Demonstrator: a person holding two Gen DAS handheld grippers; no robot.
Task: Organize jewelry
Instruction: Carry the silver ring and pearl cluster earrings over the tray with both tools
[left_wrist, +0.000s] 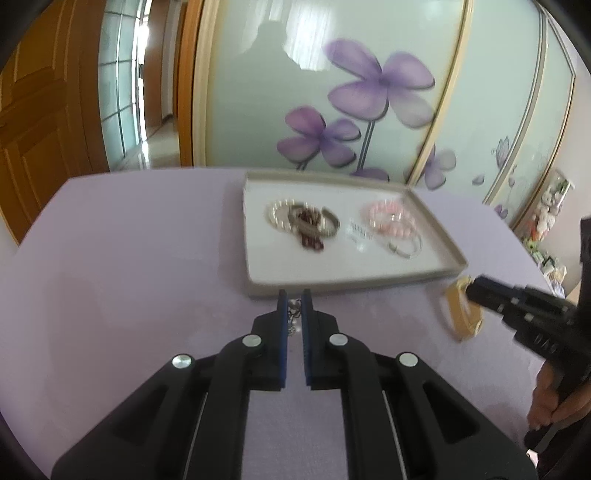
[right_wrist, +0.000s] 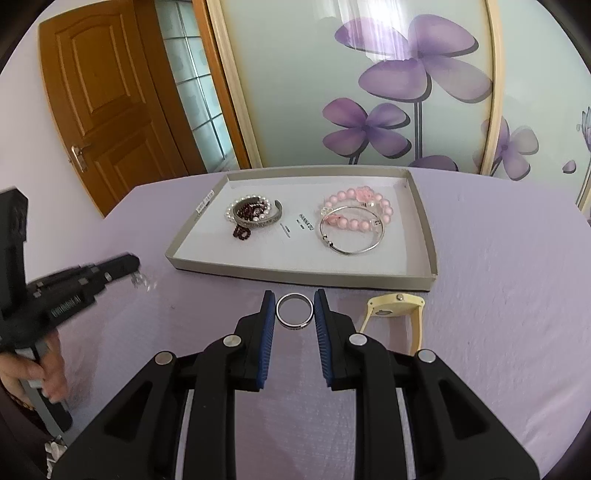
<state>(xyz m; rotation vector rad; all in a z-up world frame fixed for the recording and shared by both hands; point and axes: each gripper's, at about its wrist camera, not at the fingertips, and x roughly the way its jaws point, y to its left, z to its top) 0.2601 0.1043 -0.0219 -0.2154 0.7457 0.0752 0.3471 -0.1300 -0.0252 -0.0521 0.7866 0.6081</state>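
While left gripper (left_wrist: 294, 300) pinches chain (left_wrist: 293, 314), tray (left_wrist: 255, 236) ahead, watch (right_wrist: 397, 314) beside.

A: The tablecloth (right_wrist: 498, 295) is plain lilac, the tray (right_wrist: 295, 275) grey outside, white inside.

B: Pink beads (right_wrist: 386, 206), a cream-yellow watch (right_wrist: 397, 308), purple flowers (right_wrist: 417, 66) on the pale green panel.

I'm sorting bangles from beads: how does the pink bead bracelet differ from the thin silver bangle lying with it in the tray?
The pink bead bracelet is a string of round pink beads with a flower charm; the silver bangle is one thin, plain metal hoop. The bracelet lies toward the tray's far side; the bangle sits nearer and overlaps the beads. The bangle's loop looks wider. Both lie flat in the right part of the tray.
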